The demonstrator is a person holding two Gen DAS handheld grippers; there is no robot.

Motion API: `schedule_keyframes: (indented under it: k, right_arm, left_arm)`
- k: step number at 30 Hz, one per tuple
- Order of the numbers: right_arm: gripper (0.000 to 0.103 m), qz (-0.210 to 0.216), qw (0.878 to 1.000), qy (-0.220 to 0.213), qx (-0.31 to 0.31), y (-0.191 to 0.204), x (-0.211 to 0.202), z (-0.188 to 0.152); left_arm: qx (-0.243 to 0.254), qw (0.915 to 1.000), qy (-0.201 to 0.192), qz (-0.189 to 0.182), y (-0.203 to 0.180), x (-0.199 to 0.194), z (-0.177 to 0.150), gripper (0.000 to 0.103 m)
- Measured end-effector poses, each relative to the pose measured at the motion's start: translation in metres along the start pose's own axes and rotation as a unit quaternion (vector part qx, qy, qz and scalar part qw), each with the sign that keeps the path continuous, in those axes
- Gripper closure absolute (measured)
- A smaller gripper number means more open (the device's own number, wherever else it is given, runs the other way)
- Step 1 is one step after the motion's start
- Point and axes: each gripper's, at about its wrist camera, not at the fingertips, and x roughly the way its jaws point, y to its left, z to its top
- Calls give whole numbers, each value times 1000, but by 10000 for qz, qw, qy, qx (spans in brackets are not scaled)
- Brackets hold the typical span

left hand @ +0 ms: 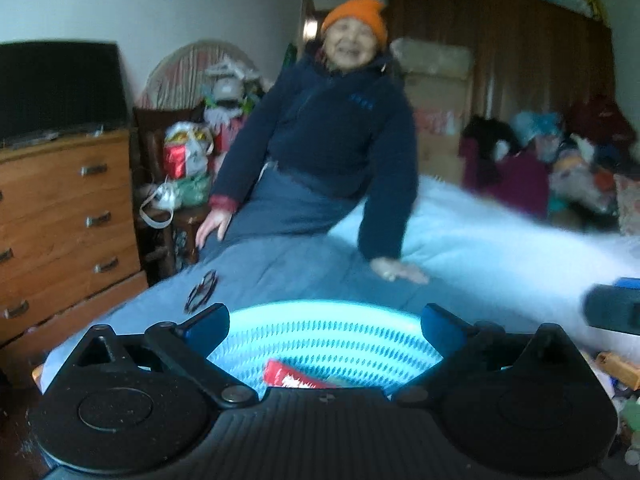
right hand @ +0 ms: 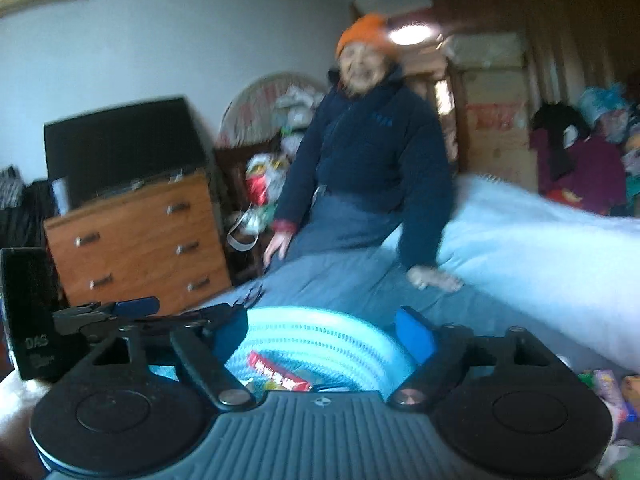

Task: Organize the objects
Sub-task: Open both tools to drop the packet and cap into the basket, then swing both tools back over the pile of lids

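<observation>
**A:** Basket first, since it's the biggest thing in front of you: pale blue, round, with slotted walls. It sits on the bed, straight ahead of your left gripper, and its far rim arcs from one fingertip across to the other.

**B:** And from your other hand?

**A:** Much the same. The basket lies between and just beyond the fingers of your right gripper, its rim running behind both blue pads. Both pairs of jaws stand wide apart, and neither grips anything.

**B:** What's inside it?

**A:** A red packet lies low in the basket, close in to the jaws' base and a little left of their midline. In the right wrist view the red packet has its long axis slanting, upper end toward the left finger, lower end toward the centre. Something yellowish lies beside it, too blurred to name.

**B:** Anything outside the basket?

**A:** A pair of glasses lies on the grey quilt, just beyond your left gripper's left fingertip. Your right gripper shows as a dark shape at the far right edge there, well outside the right finger. A person in an orange hat sits on the bed beyond the jaws.
</observation>
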Motion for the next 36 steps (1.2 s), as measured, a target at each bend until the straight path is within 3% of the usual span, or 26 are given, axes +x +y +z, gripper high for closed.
schedule_keyframes:
  k: [4,7,11,13,18,25,26,27,31,36]
  right_arm:
    - [0,-543,9973,-500,44,-28,-61,-6]
    - [0,-1286,9889,-748,25,-50,-104,-17]
    - [0,-2465,9677,-517,-95,-72,-138,-37]
    - [0,-2702,9624,-242,-120,-84,-150,-54]
    - [0,-3183,9463,543,150,-119,-170,-107]
    - [0,-3560,9156,1654,873,-169,-162,-192]
    - [0,-3579,9111,1800,974,-177,-159,-205]
    - [0,-3611,9062,1909,1093,-186,-156,-217]
    - [0,-3812,8863,2219,1413,-220,-140,-247]
    - [0,-3829,8772,2425,1585,-234,-137,-269]
  left_arm:
    - [210,9988,-404,-178,-33,-23,11,0]
    - [470,9964,-610,-346,-67,-36,13,0]
    - [787,9918,-694,-736,-118,-50,7,0]
    - [836,9888,-552,-1111,-140,-52,1,0]
    - [1140,9797,-158,-1643,-190,-51,-25,0]
    - [1500,9552,761,-2437,-243,-36,-76,0]
    - [1508,9503,1161,-2462,-251,-20,-91,0]
    - [1508,9503,1161,-2462,-251,-20,-91,0]
    - [1677,9420,1818,-2269,-267,15,-130,0]
    - [1774,9332,2321,-2093,-269,42,-167,0]
